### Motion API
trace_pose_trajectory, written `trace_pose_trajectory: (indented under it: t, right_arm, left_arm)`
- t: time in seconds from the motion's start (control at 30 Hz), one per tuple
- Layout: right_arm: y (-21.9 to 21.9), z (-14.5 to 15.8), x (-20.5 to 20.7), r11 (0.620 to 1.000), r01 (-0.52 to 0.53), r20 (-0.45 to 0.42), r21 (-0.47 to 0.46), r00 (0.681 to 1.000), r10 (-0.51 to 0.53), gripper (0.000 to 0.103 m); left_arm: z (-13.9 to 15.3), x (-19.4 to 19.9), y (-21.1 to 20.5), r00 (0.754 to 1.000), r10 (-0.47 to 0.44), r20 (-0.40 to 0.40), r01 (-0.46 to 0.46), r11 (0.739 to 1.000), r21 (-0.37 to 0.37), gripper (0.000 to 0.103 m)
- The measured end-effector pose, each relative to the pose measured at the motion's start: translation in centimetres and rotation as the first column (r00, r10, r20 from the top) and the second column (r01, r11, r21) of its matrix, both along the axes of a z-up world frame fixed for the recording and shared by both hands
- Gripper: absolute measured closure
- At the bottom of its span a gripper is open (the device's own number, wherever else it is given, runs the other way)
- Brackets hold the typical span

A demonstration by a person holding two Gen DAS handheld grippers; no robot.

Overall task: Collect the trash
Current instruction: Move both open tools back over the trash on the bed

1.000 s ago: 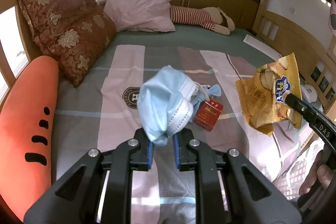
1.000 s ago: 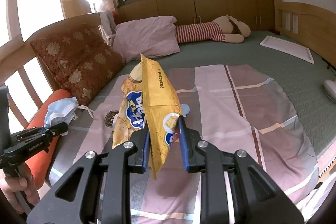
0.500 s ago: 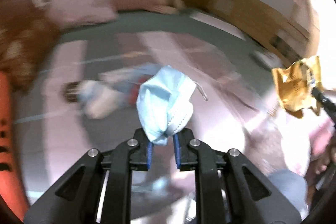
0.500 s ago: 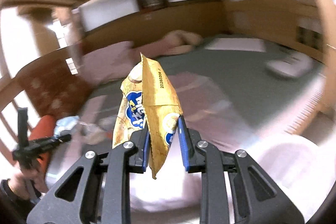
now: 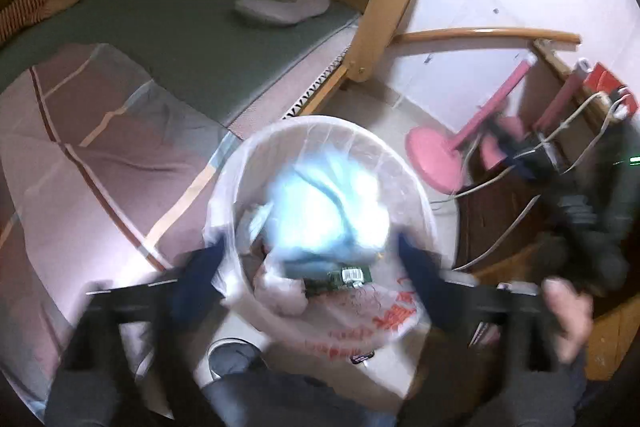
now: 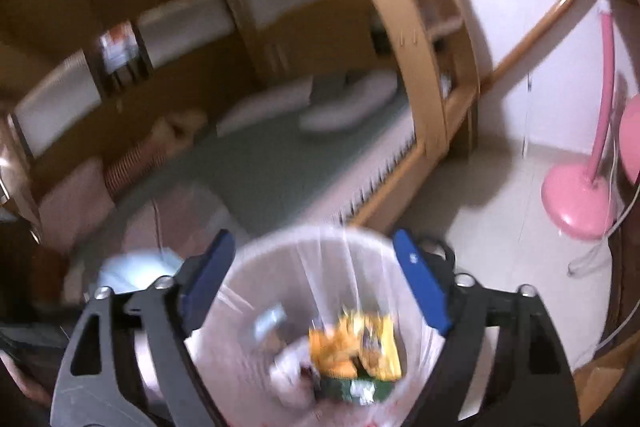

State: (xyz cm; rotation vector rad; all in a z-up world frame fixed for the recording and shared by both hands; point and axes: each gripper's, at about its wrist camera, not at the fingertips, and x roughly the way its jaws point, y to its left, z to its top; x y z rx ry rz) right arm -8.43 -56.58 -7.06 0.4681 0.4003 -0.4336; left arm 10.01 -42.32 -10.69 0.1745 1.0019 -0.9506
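Note:
A white bin lined with a clear plastic bag (image 5: 240, 163) stands on the floor by the bed; it also shows in the right wrist view (image 6: 280, 247). My left gripper (image 5: 308, 263) is open above it, and the light blue face mask (image 5: 328, 211) is loose over the bin's mouth, blurred. My right gripper (image 6: 312, 271) is open above the bin, and the yellow chip bag (image 6: 356, 347) lies inside among other trash. A blue blur at the lower left of the right wrist view (image 6: 132, 271) looks like the mask.
The bed with a striped quilt (image 5: 100, 147) is left of the bin, its wooden frame (image 5: 380, 7) behind. A pink fan stand (image 5: 436, 155) and cables sit on the tiled floor at right, by a dark wooden cabinet (image 5: 500, 211). A green packet (image 5: 336, 277) lies in the bin.
Both grippers swung from over the bed to above the bin. Both opened: the mask and the chip bag left their jaws, and the chip bag now lies in the bin.

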Motion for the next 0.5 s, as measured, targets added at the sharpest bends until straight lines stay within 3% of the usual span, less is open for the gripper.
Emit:
trace_pose_trajectory:
  t: [0.07, 0.17, 0.23, 0.3, 0.4, 0.43, 0.5]
  right_arm:
    - [1.2, 0.9, 0.8, 0.999, -0.049, 0.01, -0.014, 0.999, 0.049, 0.018]
    - [3.7, 1.1, 2.9, 0.988, -0.153, -0.006, -0.036, 0.988, 0.153, 0.018]
    - [5.8, 1.0, 4.8, 0.974, -0.223, -0.023, -0.045, 0.975, 0.222, 0.018]
    - [8.3, 1.0, 7.2, 0.955, -0.291, -0.036, -0.058, 0.957, 0.289, 0.018]
    - [14.5, 1.5, 11.5, 0.9, -0.432, -0.03, -0.067, 0.902, 0.43, 0.018]
    - [16.0, 1.8, 12.6, 0.882, -0.465, -0.032, -0.07, 0.885, 0.464, 0.018]
    - [20.2, 2.3, 15.4, 0.829, -0.554, -0.037, -0.074, 0.833, 0.552, 0.018]
  left_arm:
    - [0.1, 0.7, 0.7, 0.998, 0.06, 0.02, -0.06, 0.998, 0.015, 0.01]
    - [1.6, 2.6, 6.2, 0.984, 0.171, 0.045, -0.17, 0.985, -0.024, 0.01]
    - [3.3, 4.0, 11.8, 0.946, 0.287, 0.151, -0.288, 0.957, -0.013, 0.009]
    - [4.6, 5.0, 16.9, 0.895, 0.388, 0.222, -0.395, 0.919, -0.015, 0.005]
    - [6.2, 6.5, 26.0, 0.763, 0.57, 0.305, -0.588, 0.808, -0.037, 0.003]
    - [6.4, 6.8, 29.6, 0.702, 0.636, 0.322, -0.66, 0.75, -0.045, 0.003]
    - [6.3, 7.0, 34.5, 0.629, 0.711, 0.313, -0.736, 0.675, -0.054, 0.003]
